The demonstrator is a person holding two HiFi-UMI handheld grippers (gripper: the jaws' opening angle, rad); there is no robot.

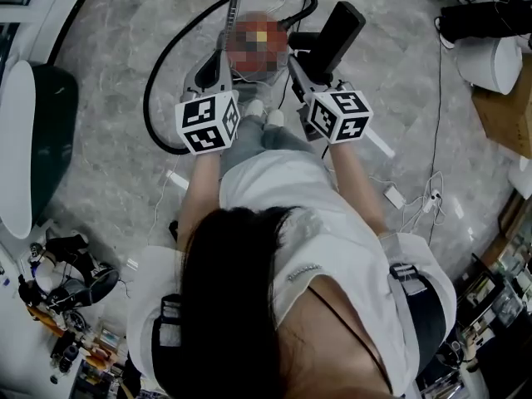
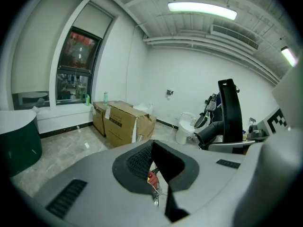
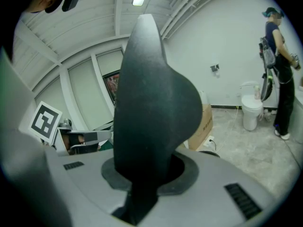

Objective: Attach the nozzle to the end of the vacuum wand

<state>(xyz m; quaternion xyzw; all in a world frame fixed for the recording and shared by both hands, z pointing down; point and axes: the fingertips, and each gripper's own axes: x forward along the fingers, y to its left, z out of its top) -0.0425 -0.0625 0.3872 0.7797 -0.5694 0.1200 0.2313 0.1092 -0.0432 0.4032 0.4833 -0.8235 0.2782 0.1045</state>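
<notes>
My right gripper [image 1: 309, 66] is shut on the black nozzle [image 1: 337, 33], which sticks up and away past its jaws. In the right gripper view the nozzle [image 3: 154, 103] fills the middle, clamped at its narrow lower part by the right gripper [image 3: 142, 178]. My left gripper [image 1: 219, 55] is shut with nothing between its jaws; in its own view the left gripper [image 2: 158, 174] shows only floor and a bit of red through a narrow slit. A ribbed silver wand [image 1: 235, 11] lies on the floor just beyond it, joined to a looping black hose [image 1: 158, 81]. From the left gripper view the nozzle [image 2: 230, 112] stands at the right.
Cardboard boxes [image 2: 122, 122] and a white bin [image 2: 185, 129] stand by the far wall. A person [image 3: 277, 65] stands at the right near a white bin [image 3: 251, 110]. Cables and a power strip [image 1: 416, 206] lie on the floor at right. A dark green counter [image 1: 37, 131] curves along the left.
</notes>
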